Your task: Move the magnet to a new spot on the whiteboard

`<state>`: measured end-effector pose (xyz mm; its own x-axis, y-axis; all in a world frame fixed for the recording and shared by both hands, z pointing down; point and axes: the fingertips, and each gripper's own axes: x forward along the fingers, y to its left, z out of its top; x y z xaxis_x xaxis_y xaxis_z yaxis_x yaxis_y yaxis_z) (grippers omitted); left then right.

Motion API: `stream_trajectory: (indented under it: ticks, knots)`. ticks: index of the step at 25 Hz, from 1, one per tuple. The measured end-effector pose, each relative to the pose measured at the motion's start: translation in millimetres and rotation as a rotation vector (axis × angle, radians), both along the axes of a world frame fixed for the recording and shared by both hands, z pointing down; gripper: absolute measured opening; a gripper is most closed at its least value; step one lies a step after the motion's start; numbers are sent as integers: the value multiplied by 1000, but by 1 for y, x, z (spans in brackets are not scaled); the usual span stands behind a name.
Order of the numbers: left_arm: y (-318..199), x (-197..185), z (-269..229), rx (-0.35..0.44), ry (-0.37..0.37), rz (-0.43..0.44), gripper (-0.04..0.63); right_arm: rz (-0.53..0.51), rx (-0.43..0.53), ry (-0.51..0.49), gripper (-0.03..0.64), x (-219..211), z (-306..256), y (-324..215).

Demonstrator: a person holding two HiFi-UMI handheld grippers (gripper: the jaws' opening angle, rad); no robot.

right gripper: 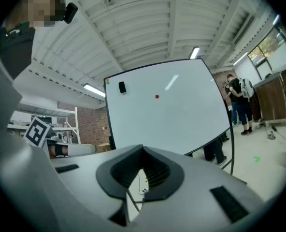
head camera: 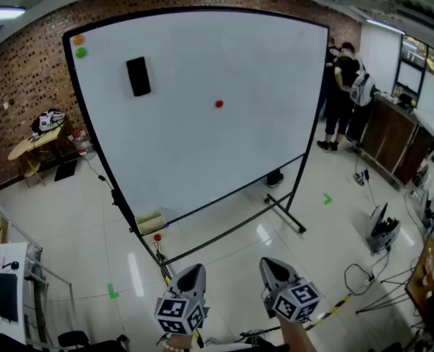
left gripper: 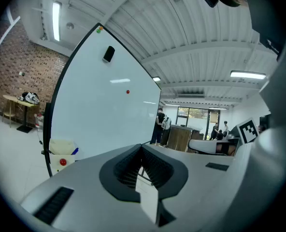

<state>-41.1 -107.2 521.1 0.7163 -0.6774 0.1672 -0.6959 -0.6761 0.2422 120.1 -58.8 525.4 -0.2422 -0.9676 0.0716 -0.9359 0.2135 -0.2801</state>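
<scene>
We see one small, round red magnet [head camera: 218, 104] near the middle of the whiteboard [head camera: 202, 160], plus one orange magnet [head camera: 78, 40] and one green magnet [head camera: 81, 52] in its top corner. Our left gripper [head camera: 191, 271] and right gripper [head camera: 273, 265] are both closed, empty.

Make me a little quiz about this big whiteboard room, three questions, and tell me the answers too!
1. True or false: the small round red magnet sticks to the large white whiteboard, roughly in its middle.
2. What sits in the whiteboard's top left corner? A) an orange round magnet and a green round magnet; B) a blue pen; C) a paper note.
3. Fill in: the left tool and the right tool are far from the whiteboard, empty, and both ___.

Key: 1 true; 2 A; 3 shut.
</scene>
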Motion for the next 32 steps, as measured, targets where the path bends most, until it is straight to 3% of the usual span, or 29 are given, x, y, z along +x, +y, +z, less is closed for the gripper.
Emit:
stream_trajectory:
  ticks: [7, 15, 24, 28, 32]
  knots:
    - [-9, 3, -10, 20, 21, 88, 2, -3, 88, -30, 20, -13, -23, -31]
    - [-34, 28, -9, 5, 28, 103, 2, -9, 124, 81, 61, -6, -49, -108]
    - [-117, 30, -20, 24, 21, -40, 2, -26, 270, 222, 206, 23, -151, -259]
    - [-154, 37, -27, 39, 30, -106, 2, -9, 316, 232, 247, 50, -188, -318]
    - [-182, 44, -27, 31, 36, -155, 2, 11, 331, 248, 247, 70, -209, -374]
